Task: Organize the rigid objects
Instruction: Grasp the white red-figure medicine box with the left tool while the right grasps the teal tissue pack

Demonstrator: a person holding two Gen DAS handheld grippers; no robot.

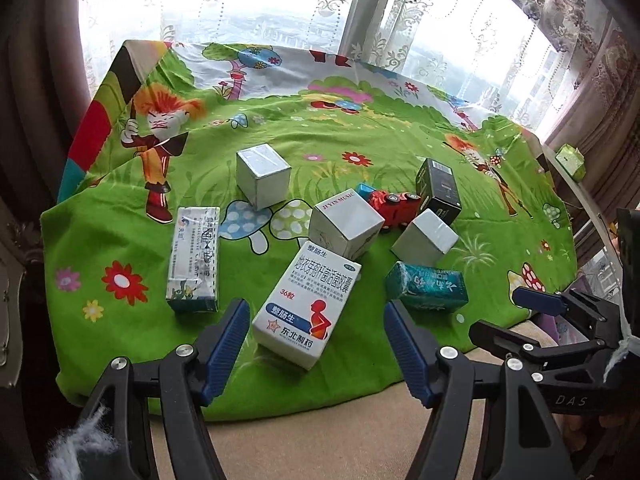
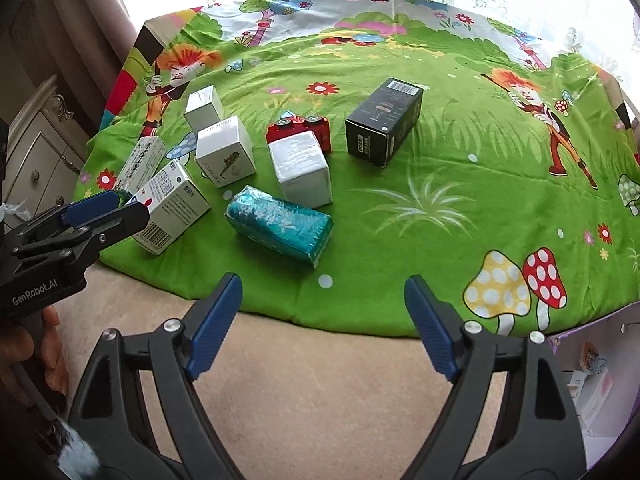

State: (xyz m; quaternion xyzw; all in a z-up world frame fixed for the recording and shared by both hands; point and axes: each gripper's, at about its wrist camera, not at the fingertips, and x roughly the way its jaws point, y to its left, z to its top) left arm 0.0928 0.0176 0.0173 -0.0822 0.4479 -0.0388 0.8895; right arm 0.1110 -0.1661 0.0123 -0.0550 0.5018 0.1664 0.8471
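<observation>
Left gripper [image 1: 316,322] fingers spread, white medicine box [image 1: 306,306] lying between them near the cloth's [image 1: 120,240] front edge, right gripper [image 2: 322,300] fingers apart, teal box [image 2: 280,224] just ahead, untouched.

My pads [image 2: 214,328] are ribbed blue rubber on matt black plastic arms with shiny metal rivets. The cloth [image 2: 440,200] is soft printed fabric. The teal box [image 2: 280,224] is glossy (film-wrapped, it seems), the medicine box [image 1: 304,304] smooth card, the toy car [image 1: 394,206] shiny.
</observation>
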